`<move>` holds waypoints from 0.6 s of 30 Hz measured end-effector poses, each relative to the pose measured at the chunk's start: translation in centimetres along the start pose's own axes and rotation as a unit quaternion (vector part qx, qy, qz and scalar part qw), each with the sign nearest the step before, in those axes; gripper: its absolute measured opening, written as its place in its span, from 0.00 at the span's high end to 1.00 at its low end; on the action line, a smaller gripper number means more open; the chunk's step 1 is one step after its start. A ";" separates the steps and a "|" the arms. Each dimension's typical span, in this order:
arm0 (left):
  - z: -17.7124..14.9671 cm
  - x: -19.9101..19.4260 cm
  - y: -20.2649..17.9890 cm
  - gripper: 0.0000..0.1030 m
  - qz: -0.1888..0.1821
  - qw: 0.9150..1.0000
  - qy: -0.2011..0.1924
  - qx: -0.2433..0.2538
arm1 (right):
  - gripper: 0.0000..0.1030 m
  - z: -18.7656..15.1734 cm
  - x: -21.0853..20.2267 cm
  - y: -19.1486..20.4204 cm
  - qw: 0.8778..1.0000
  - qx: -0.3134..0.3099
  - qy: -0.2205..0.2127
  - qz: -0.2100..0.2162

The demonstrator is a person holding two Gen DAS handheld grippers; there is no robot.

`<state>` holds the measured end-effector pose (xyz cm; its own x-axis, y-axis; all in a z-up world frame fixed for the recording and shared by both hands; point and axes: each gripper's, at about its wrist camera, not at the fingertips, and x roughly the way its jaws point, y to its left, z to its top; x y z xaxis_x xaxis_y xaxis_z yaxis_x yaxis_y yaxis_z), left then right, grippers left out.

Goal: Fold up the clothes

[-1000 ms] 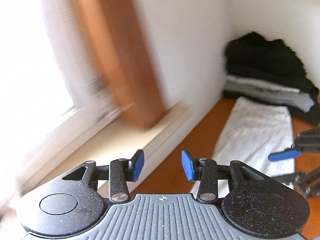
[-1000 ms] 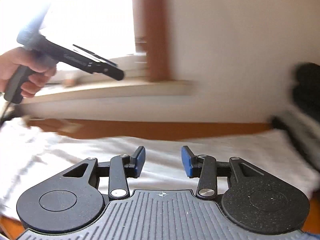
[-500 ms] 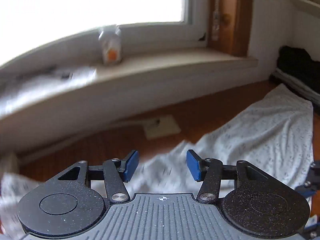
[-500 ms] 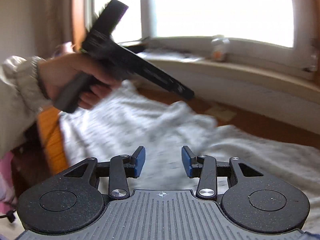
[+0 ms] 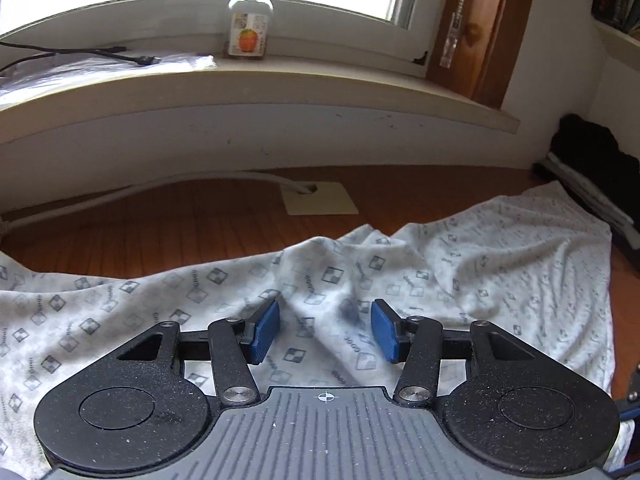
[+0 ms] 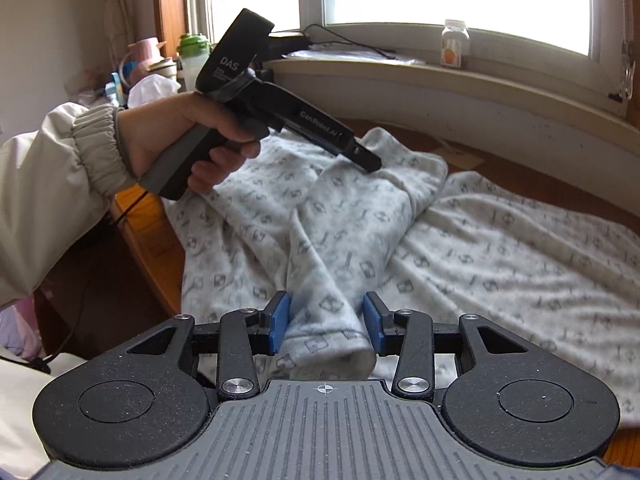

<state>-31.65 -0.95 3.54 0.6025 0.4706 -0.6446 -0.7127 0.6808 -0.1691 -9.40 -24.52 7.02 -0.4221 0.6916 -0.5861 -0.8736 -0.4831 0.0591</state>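
A white garment with a grey square print (image 5: 460, 272) lies spread on the wooden table (image 5: 180, 228). My left gripper (image 5: 325, 331) is open just above a raised fold of the cloth. In the right wrist view the garment (image 6: 500, 248) stretches to the right, and its sleeve (image 6: 320, 280) runs toward me. My right gripper (image 6: 327, 329) is open with the sleeve cuff lying between its blue pads, not pinched. The left gripper's body (image 6: 280, 108), held in a hand, points down at the far part of the sleeve.
A window sill (image 5: 280, 80) with a small jar (image 5: 250, 20) and a cable runs along the back. Folded dark clothes (image 5: 588, 160) are stacked at the far right corner. Bottles and clutter (image 6: 160, 68) stand at the left. The table's left edge (image 6: 140, 232) drops off.
Both grippers have swung left from the wall and the folded pile toward the window side and come down over the garment. The right gripper now straddles the sleeve cuff.
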 end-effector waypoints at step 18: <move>8.7 6.5 -14.8 0.77 -0.067 0.992 -0.042 0.101 | 0.83 -5.7 -8.1 -4.8 0.983 0.133 -0.102 -0.073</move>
<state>-14.09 -3.10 8.36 0.7204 0.4079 -0.5609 -0.5430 0.8349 -0.0902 -0.41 -30.88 6.87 -0.3037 0.8499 -0.4305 -0.9493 -0.2317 0.2123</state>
